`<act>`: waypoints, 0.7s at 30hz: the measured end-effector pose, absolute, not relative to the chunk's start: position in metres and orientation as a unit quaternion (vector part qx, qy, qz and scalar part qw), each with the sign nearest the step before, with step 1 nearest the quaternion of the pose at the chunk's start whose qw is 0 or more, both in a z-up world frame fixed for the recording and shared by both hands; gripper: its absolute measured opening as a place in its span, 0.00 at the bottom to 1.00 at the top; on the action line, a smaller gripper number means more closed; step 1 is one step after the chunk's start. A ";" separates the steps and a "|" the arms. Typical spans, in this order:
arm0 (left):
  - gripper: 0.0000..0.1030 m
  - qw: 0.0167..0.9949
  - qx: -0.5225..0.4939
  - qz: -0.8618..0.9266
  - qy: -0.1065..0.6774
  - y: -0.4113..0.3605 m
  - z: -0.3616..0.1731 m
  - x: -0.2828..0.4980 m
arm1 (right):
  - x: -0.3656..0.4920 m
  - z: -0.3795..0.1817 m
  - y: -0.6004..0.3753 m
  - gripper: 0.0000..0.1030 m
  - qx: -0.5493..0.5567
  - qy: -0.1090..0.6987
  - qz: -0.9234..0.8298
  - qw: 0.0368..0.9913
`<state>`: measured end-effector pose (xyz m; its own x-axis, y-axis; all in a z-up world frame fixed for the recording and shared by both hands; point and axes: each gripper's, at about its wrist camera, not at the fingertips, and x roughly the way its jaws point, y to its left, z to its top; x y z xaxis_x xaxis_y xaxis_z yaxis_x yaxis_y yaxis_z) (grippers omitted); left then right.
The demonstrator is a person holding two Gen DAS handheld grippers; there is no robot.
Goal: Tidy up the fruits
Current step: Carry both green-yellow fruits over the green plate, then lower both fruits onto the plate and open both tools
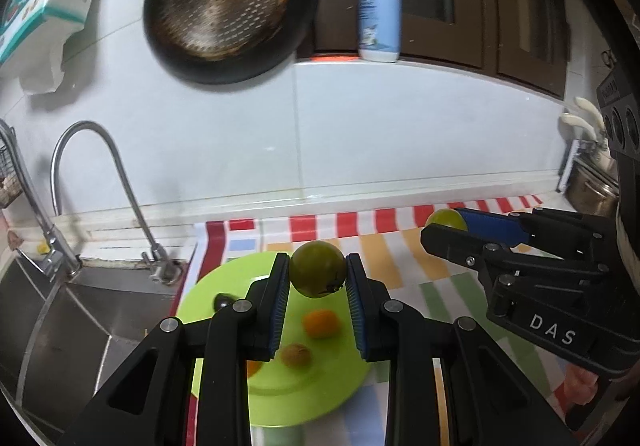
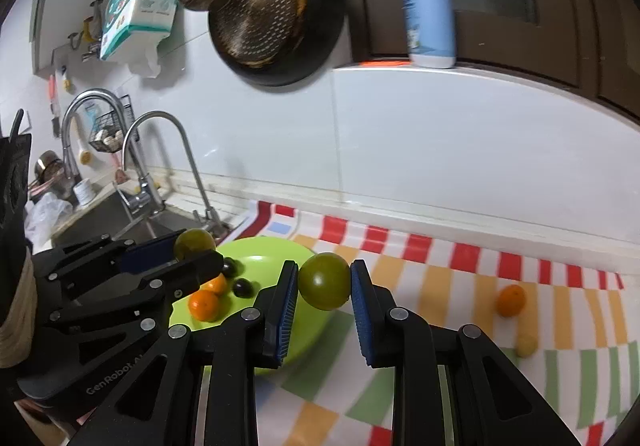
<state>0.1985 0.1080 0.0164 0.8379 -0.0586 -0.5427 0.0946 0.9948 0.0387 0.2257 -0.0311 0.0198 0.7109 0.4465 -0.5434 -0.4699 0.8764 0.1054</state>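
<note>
Between each tongs' pads (image 1: 280, 294), a green fruit (image 1: 317, 269)

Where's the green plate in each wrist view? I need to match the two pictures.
Left wrist: green plate sits bottom centre, under the left gripper and its green fruit.
Right wrist: green plate lies lower left of centre.
Shared landmark: hanging black pan on the wall.
</note>
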 end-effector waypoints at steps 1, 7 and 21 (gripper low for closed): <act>0.27 0.958 0.033 -0.037 0.281 0.111 0.015 0.200 | 0.229 0.019 -0.026 0.27 -0.020 0.290 0.252 0.923; 0.27 0.959 0.034 -0.037 0.277 0.132 0.008 0.215 | 0.254 0.008 0.002 0.27 -0.027 0.308 0.278 0.910; 0.27 0.940 0.043 -0.067 0.331 0.166 -0.040 0.269 | 0.303 -0.042 0.050 0.27 -0.038 0.361 0.312 0.878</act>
